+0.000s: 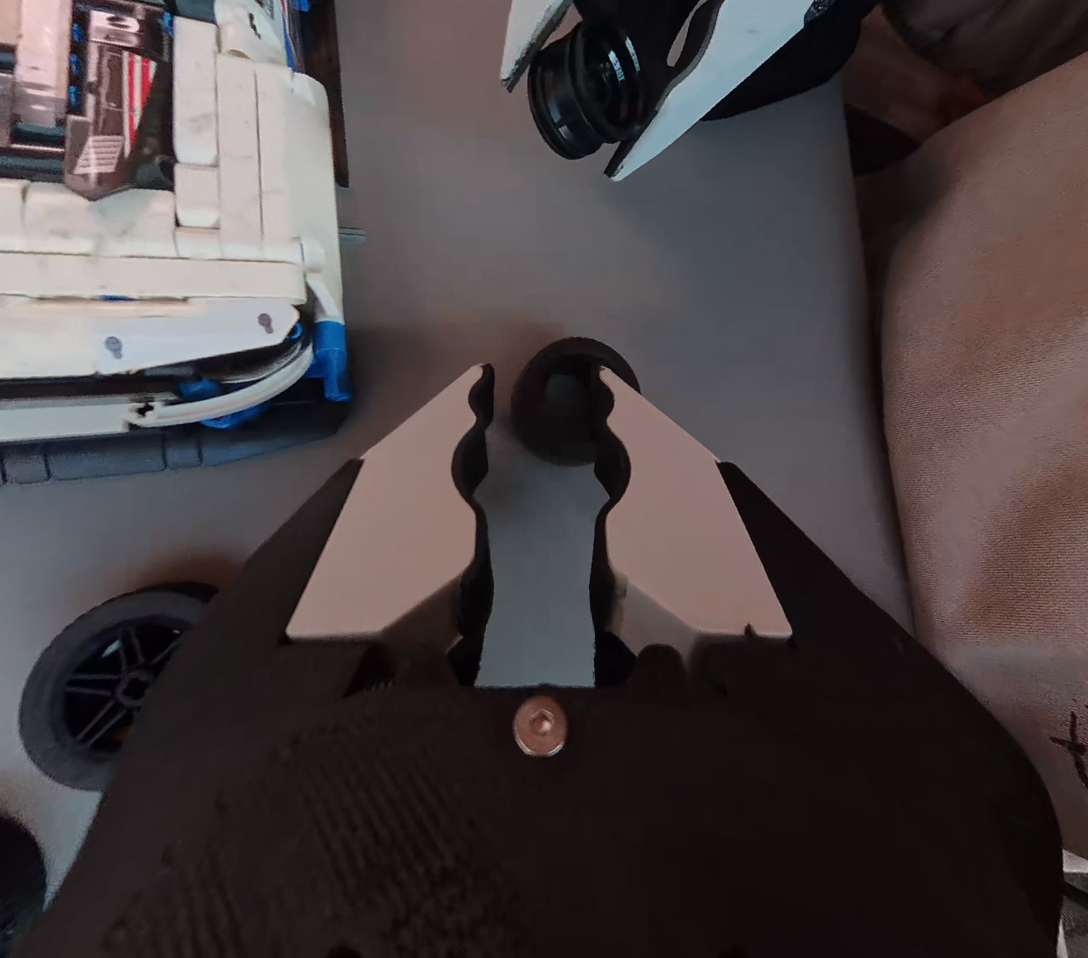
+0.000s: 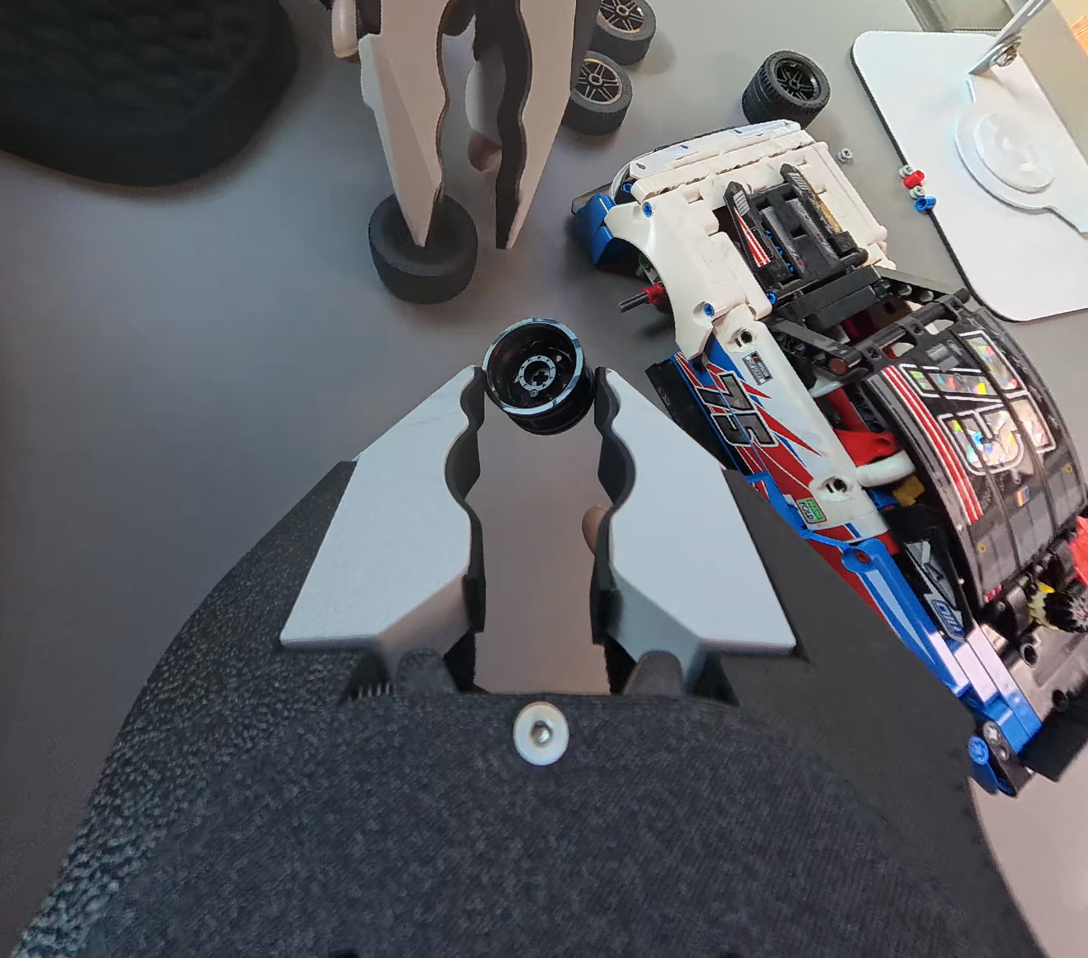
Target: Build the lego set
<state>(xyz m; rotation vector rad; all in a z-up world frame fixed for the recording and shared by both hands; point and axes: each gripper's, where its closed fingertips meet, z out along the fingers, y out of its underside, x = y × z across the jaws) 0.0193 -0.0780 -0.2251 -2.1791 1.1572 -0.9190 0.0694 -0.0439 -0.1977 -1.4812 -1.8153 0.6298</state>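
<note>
Glossy black plastic rim (image 2: 537, 377), matt rubbery tyre (image 2: 424, 263), smooth matt grey tabletop (image 2: 176, 370), shiny metal screw (image 2: 540, 733).

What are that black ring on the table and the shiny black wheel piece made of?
The ring looks like soft rubber, a bare tyre: matte, dull, with no highlights. The left gripper has one finger inside it. The wheel piece, held in the right gripper, looks like hard moulded plastic: glossy, with bright glints along its rim. Both are judgements from surface look alone.
</note>
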